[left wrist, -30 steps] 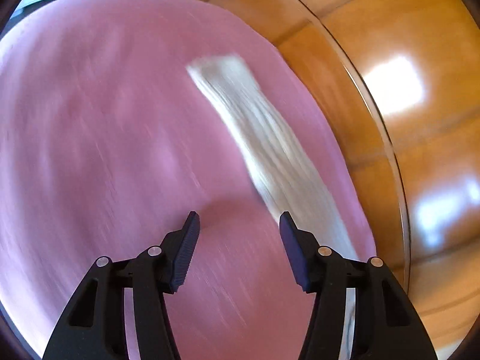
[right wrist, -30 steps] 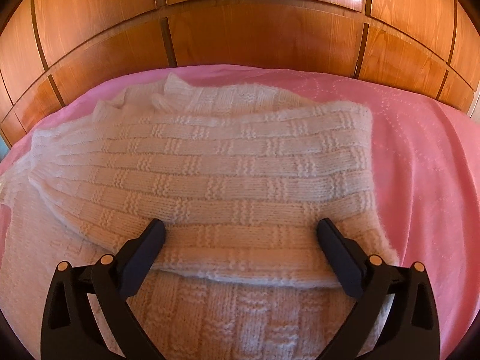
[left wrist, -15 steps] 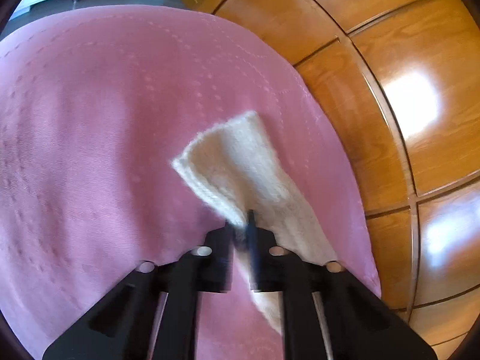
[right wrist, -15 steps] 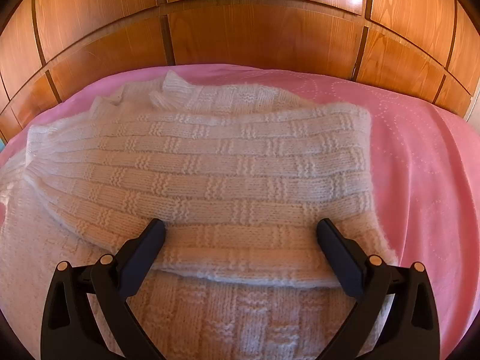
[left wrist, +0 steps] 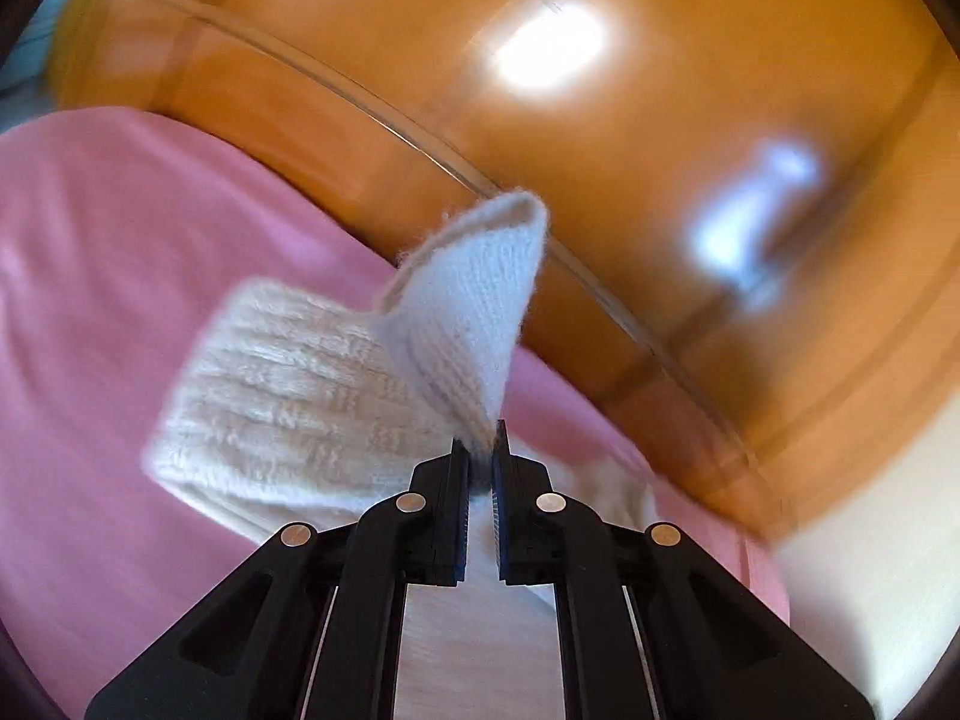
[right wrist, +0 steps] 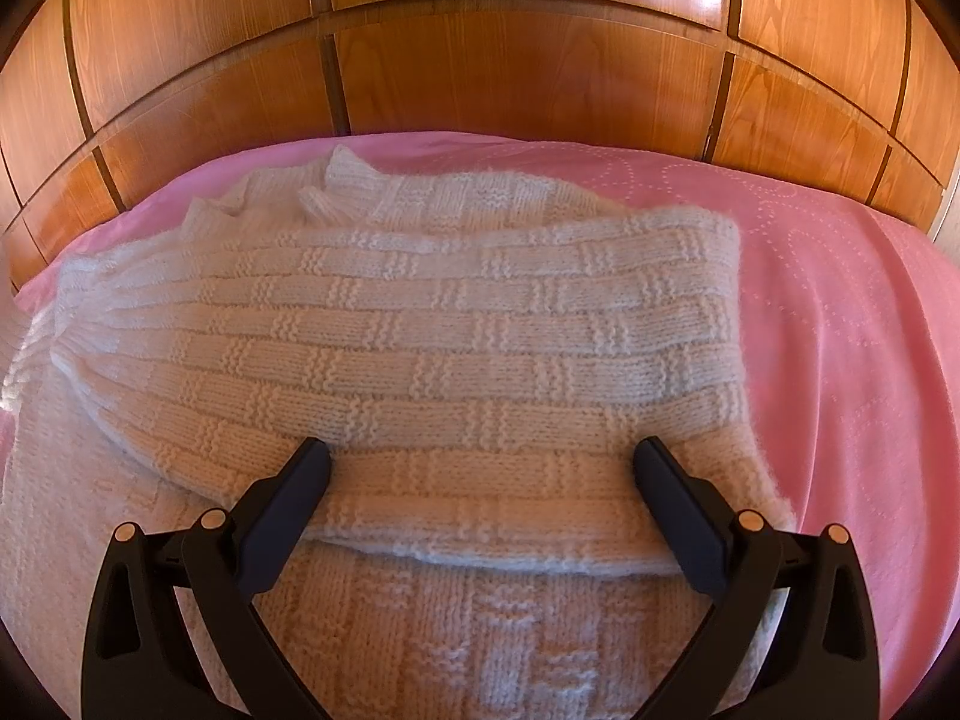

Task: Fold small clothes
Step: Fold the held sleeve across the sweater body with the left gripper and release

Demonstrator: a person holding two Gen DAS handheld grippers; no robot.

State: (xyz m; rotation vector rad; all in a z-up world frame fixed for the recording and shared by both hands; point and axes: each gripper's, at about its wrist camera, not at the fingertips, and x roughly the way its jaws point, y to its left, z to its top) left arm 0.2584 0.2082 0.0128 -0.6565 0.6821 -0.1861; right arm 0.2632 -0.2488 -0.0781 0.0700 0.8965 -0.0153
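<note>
My left gripper (left wrist: 480,462) has its fingers (left wrist: 453,516) pinched nearly together on a piece of the cream knit sweater (left wrist: 312,396); the strip they grasp stands up from the tips as a soft, fuzzy flap, folded over at its top. Beyond it a ribbed, blocky part of the knit lies flat on the pink bedspread (left wrist: 108,276), to the left of the fingers. This view is smeared with motion blur, so finer detail is lost. Far and right rises the glossy orange-brown wooden headboard (left wrist: 630,192), with bright reflections on it.

My right gripper (right wrist: 480,468) has its fingers (right wrist: 291,504) spread wide and released, grasping nothing; both tips sit over the near edge of a folded-over layer of the sweater (right wrist: 420,348). I cannot tell whether they touch the wool. The knit shows a basket-weave pattern of raised bands and small ribbed blocks. The garment lies on the pink bedspread (right wrist: 840,330), stitched with dotted circles, bare to the right. The panelled headboard (right wrist: 510,78) closes the far side.
</note>
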